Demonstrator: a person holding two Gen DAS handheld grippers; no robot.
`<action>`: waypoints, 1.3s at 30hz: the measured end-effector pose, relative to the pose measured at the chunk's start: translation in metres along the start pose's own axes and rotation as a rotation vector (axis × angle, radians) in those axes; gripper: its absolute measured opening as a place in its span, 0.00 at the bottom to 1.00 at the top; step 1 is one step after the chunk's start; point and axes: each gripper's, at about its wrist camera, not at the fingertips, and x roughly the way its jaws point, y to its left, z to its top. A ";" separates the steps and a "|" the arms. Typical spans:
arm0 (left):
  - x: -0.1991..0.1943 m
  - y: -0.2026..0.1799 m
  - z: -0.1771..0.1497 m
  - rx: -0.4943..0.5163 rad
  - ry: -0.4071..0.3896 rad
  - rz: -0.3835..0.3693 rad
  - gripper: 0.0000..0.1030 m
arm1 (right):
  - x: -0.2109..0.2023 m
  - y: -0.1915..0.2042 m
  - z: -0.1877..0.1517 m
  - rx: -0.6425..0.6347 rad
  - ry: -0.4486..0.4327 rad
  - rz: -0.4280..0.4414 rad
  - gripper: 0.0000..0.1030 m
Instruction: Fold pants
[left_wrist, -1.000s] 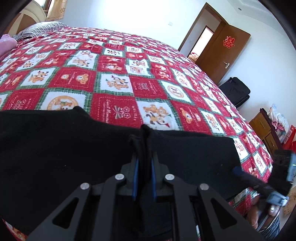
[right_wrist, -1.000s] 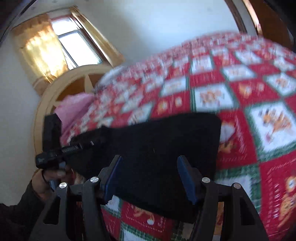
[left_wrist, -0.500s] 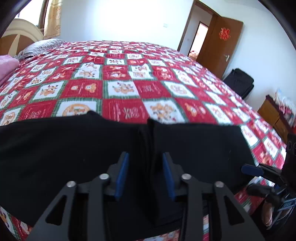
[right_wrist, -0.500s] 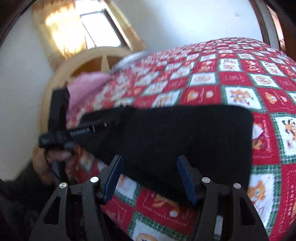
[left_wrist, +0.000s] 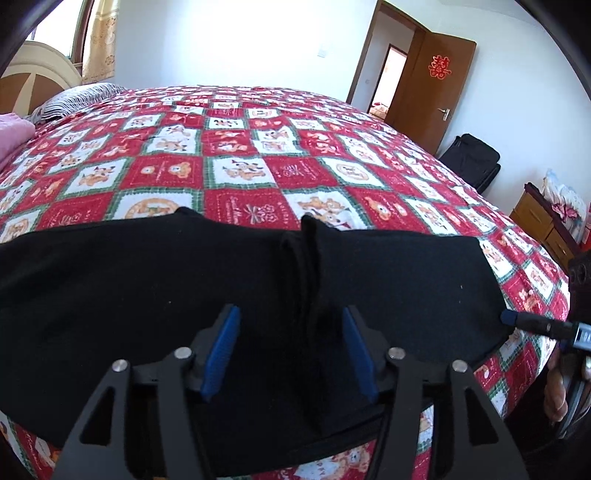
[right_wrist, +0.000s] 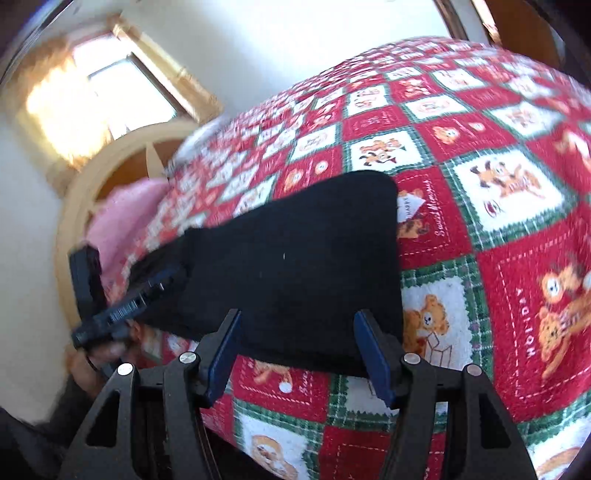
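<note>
The black pants lie flat on my bed's red blanket, near the edge. My left gripper is opening, with a fold of the pants between its fingers. My right gripper is wide open, holding nothing.

Broad open stretch of quilt beyond the black pants, unobstructed toward the far wall. Blocked at the head end by pink bedding, striped pillow and headboard.
</note>
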 end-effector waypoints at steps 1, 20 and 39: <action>-0.002 0.002 0.001 -0.004 -0.003 -0.006 0.58 | -0.003 0.002 0.002 -0.001 -0.012 0.000 0.62; -0.101 0.174 -0.007 -0.075 -0.077 0.385 0.59 | 0.135 0.157 -0.007 -0.352 0.217 0.188 0.62; -0.081 0.252 -0.024 -0.307 -0.108 0.203 0.62 | 0.109 0.133 -0.009 -0.273 0.096 0.186 0.62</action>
